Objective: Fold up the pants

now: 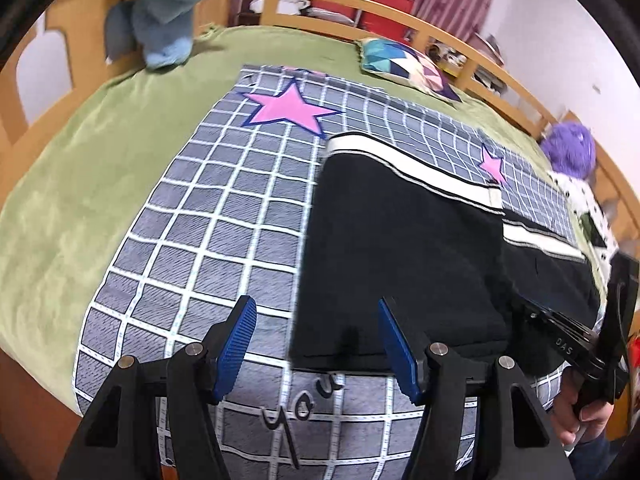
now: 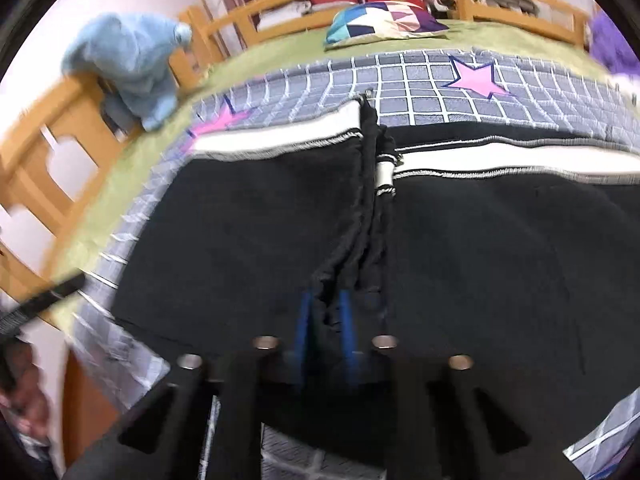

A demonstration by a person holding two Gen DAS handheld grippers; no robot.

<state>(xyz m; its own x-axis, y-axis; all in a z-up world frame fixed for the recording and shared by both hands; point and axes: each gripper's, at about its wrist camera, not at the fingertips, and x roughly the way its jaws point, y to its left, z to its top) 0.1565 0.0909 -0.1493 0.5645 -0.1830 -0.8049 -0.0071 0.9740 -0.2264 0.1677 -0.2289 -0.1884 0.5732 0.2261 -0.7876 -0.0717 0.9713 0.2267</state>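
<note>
Black pants [image 1: 400, 248] with a white stripe along the far edge lie flat on a grey checked blanket [image 1: 208, 216] with pink stars, spread over a green bed cover [image 1: 80, 160] on a wooden-railed bed [image 1: 400, 12].

From the left wrist view, the left gripper [image 1: 318, 344] has its jaws apart, and nothing is between the blue pads [image 1: 236, 344]. The left edge of the pants runs away from the jaws, starting roughly midway between them, so the left jaw sits over bare blanket while the right jaw sits over the near corner of the black cloth. The near hem of the pants lies just ahead of the right jaw, and the cloth stretches beyond it and off to the right. Whether either pad touches the fabric cannot be told.

From the right wrist view, the right gripper [image 2: 324, 320] has its jaws drawn together on a bunched ridge of black fabric, which rises between the blue pads and runs straight ahead from them towards the white stripe. The pants spread out flat on both sides of these jaws, with the striped edge on the far side.

Beyond the pants, a patterned cushion [image 2: 384, 20] rests near the far rail, a light blue plush toy [image 2: 132, 64] sits far to the left of the jaws, and something purple and fuzzy [image 1: 570, 152] lies far to the right. A hand [image 1: 580, 412] grips the right tool at the right edge of the left view.
</note>
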